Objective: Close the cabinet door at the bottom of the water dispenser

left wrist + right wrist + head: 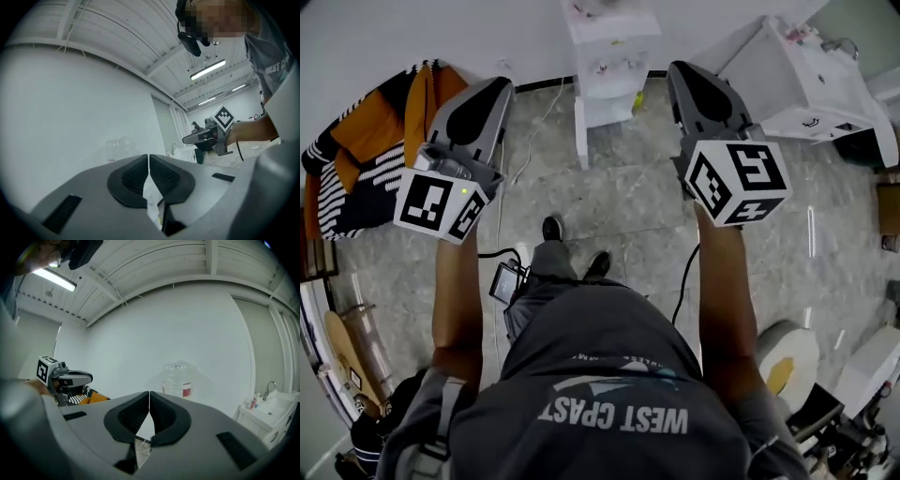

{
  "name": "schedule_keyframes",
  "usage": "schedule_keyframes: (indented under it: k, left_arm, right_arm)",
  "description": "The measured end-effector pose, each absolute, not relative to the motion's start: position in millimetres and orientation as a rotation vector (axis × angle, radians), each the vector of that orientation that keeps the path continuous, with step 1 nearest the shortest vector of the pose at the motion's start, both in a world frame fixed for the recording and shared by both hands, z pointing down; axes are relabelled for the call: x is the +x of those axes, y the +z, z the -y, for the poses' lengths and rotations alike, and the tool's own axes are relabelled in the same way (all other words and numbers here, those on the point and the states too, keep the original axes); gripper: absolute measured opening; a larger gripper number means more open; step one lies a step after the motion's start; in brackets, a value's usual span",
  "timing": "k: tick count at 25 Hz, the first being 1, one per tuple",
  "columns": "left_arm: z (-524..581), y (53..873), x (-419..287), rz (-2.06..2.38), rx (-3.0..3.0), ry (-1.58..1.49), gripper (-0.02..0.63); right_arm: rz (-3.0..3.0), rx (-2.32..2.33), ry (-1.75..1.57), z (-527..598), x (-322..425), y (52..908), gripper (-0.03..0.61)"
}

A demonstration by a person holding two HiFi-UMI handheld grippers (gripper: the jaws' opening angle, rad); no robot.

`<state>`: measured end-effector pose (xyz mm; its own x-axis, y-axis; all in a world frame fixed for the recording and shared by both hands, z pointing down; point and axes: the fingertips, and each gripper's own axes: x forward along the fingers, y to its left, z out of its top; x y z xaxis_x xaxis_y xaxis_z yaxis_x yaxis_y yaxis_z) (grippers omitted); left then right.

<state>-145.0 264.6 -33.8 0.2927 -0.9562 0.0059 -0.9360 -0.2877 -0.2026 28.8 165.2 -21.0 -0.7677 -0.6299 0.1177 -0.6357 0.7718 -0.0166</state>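
Observation:
The white water dispenser [614,47] stands against the wall ahead, between my two grippers. Its bottom cabinet door [580,131] swings out toward me from the left side, seen edge-on. My left gripper [500,86] is held out level to the left of the dispenser, and my right gripper [682,69] to its right; both are apart from the door. In the left gripper view the jaws [149,161] are shut with nothing between them. The right gripper [149,399] is shut and empty too, with the dispenser's clear bottle [178,378] beyond its jaws.
A white sink cabinet [806,80] stands at the right against the wall. An orange and black striped cloth [366,164] lies at the left. Cables [511,178] run over the marble floor near my feet. Clutter sits at both lower corners.

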Motion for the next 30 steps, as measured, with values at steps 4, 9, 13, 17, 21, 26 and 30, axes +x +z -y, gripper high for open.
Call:
schedule_keyframes:
  k: [4,9,13,17,21,26,30]
  left_arm:
    - [-239.7,-18.8,-140.1,-1.735,-2.455,-0.154,0.026]
    - [-196.1,-7.2,-136.9,-1.64,-2.53,-0.16,0.026]
    - [-156.0,-4.1,-144.4,-1.569,-2.574,-0.13,0.026]
    - [-119.3,-4.6,-158.3,-1.509,-2.618,-0.098,0.025]
    - [-85.9,-9.3,-178.0,-1.457,-2.632,-0.07,0.025]
    - [-58.0,-12.6,-193.7,-1.411,-2.644,-0.029,0.025]
    - [-42.1,-9.0,-204.2,-1.396,-2.658,-0.032,0.025]
  right_arm:
    - [2.797,1.067,0.097,-149.8,38.8,-5.7,0.029]
    - [2.75,1.166,0.109,-120.0,45.5,-1.5,0.029]
    - [2.7,1.243,0.097,-94.6,45.6,-2.7,0.029]
    - [2.661,1.311,0.082,-67.1,35.9,-9.4,0.029]
    - [2.637,1.35,0.079,-44.2,17.2,-12.7,0.029]
    - [2.622,1.379,0.068,-23.8,-1.9,-13.6,0.029]
    - [2.626,1.391,0.068,-7.3,-15.6,-11.9,0.029]
